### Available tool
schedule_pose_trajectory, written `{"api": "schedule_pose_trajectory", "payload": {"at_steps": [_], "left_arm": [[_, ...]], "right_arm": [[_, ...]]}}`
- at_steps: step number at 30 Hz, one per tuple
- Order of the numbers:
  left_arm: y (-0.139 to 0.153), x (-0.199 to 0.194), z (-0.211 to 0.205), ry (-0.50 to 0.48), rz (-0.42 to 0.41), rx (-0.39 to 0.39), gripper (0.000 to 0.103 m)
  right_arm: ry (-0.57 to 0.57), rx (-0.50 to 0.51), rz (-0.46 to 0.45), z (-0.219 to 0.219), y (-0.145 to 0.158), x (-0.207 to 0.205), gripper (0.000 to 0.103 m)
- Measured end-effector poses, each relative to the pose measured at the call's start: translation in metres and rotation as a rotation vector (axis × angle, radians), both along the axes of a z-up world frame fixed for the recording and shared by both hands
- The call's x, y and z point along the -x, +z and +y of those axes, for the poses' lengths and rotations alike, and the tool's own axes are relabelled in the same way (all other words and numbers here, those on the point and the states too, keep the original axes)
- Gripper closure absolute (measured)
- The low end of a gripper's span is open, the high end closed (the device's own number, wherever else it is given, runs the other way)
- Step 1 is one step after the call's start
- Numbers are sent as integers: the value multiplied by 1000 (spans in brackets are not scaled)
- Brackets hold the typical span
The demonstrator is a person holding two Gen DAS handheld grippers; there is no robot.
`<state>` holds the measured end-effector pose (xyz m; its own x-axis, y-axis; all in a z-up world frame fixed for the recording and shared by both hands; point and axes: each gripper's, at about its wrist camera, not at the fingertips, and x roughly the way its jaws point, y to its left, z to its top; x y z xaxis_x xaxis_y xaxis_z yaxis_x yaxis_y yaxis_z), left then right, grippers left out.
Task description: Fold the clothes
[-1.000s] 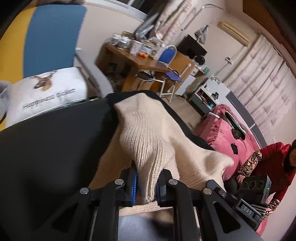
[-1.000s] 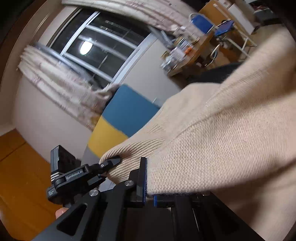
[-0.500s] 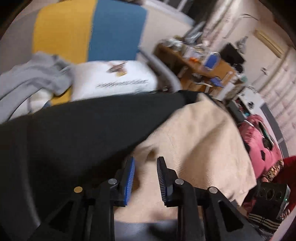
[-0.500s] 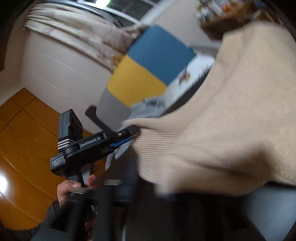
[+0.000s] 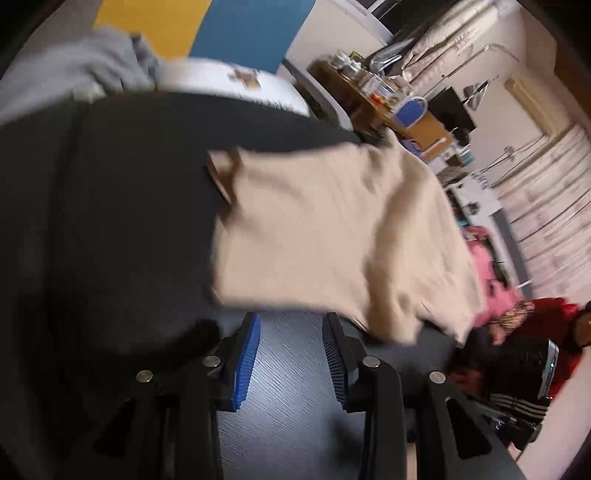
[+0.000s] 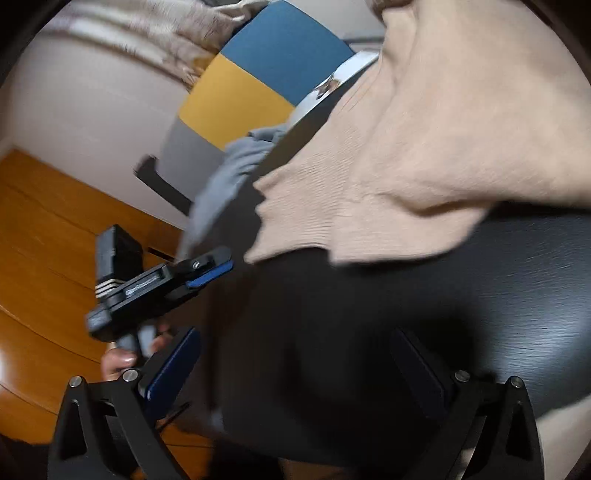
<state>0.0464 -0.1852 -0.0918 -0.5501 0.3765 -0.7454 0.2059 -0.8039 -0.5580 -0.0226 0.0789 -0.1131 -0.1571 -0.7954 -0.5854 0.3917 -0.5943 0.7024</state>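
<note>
A beige knit sweater (image 5: 325,236) lies folded on a dark table (image 5: 110,221), its ribbed hem toward me. My left gripper (image 5: 291,332) hangs just short of the sweater's near edge. Its jaws are opening, with only bare table between the blue pads. In the right wrist view the sweater (image 6: 424,147) fills the upper right. My right gripper (image 6: 295,354) is below it over the table (image 6: 369,295), jaws spreading wide and holding nothing. That view also shows the left gripper (image 6: 207,273), held by a hand (image 6: 118,360) at the table's left edge.
A grey garment (image 5: 74,70) and a white printed pillow (image 5: 229,81) lie beyond the table against a yellow and blue panel (image 5: 221,26). A cluttered wooden desk (image 5: 369,99) stands behind. A person in red (image 5: 554,321) sits at the right. Wooden floor (image 6: 44,240) lies left.
Both grippers were shut on the sweater a second ago. They have let go and drawn back toward me, and the sweater has settled flat on the table.
</note>
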Motion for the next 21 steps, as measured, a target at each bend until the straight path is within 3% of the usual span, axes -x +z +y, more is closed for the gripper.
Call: {"api": "schedule_pose_trajectory", "payload": {"at_steps": [4,7,11,17,21], "left_arm": [[-17,-16,28,-30,-25,-42,65],[-15,-17,40,-39,-13,-16,64],[-8,-4,40,-29,-9,-4,63],[-3,9,58,-72,-7,20,62],[-10,8,69,-67,-23,14,62]], "right_arm": [[-59,-81,115,17,20,0,0],[-138,-159,215,39,31,1,0],[-254,-343,321,66,43,6,0],[-380,-342,318,101,66,35,0],[-470,-199,241,125,70,51,0]]}}
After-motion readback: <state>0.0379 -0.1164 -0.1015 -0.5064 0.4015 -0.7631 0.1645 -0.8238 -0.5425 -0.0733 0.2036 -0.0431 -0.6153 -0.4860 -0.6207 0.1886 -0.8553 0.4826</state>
